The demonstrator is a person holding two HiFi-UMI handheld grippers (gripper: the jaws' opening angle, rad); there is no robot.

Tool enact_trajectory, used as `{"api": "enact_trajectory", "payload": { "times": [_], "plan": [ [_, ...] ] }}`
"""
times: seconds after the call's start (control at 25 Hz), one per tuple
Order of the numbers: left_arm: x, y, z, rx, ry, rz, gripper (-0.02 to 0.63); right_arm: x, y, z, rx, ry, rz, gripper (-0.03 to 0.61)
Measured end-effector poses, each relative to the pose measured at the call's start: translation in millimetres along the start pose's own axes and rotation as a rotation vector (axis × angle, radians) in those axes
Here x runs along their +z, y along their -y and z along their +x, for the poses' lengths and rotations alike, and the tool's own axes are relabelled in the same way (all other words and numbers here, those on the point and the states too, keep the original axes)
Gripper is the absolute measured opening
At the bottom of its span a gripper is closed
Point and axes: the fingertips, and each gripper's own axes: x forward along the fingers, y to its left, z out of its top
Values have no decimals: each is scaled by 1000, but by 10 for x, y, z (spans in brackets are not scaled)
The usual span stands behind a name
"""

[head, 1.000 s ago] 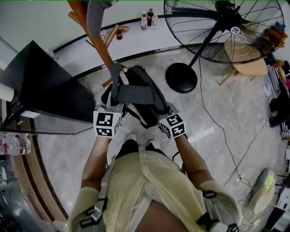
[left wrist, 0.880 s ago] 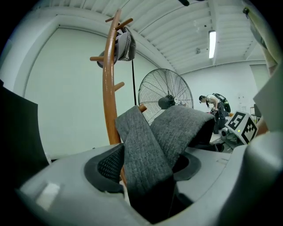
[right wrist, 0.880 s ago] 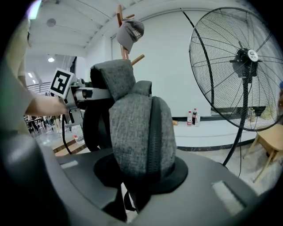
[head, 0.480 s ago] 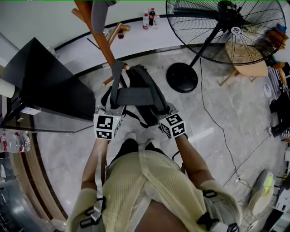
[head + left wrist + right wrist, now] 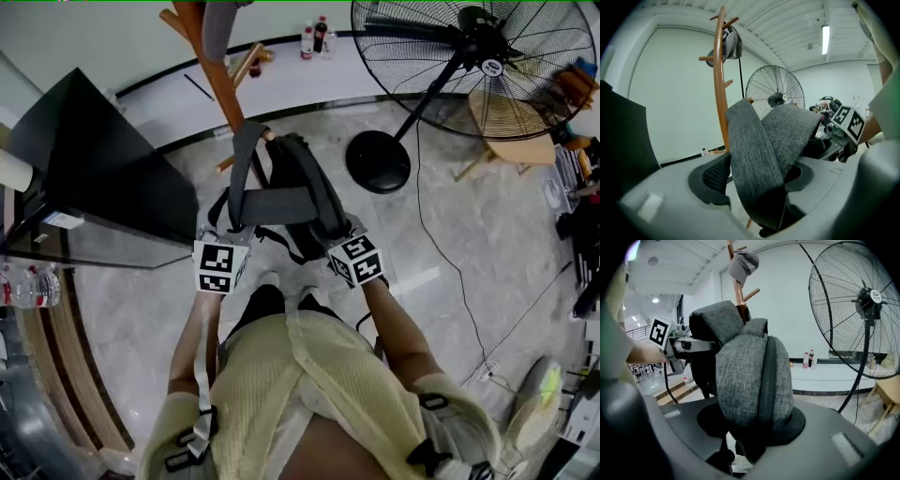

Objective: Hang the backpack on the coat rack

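Note:
The grey and black backpack hangs in front of me, held up between both grippers just short of the wooden coat rack. A grey cap sits on top of the rack. My left gripper is shut on a grey shoulder strap, which runs up between its pads. My right gripper has a padded grey part of the backpack filling the gap between its pads. Its jaws are opening, but the pads still touch the fabric. The rack pole stands right behind the strap.
A large standing fan with a round black base is on the right. A black table is on the left. Bottles stand on a white ledge by the wall. A wooden stool and cables are at the far right.
The left gripper has dropped a little with the strap still in it. The rack and fan have shifted slightly right in the head view. The right gripper has stayed in place.

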Motion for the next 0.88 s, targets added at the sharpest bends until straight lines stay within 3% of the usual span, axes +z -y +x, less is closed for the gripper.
{"api": "enact_trajectory", "payload": {
  "times": [0.4,0.64,0.88],
  "plan": [
    [-298,24,17,-22,-70,-9,298,-606,-45,191,7,-179,76,201],
    [-543,63,-16,-30,-128,-62,291,-779,-72,261,19,-203,119,202],
    [-650,148,-56,-60,-155,-64,291,-899,-79,258,28,-238,110,216]
  ]
}}
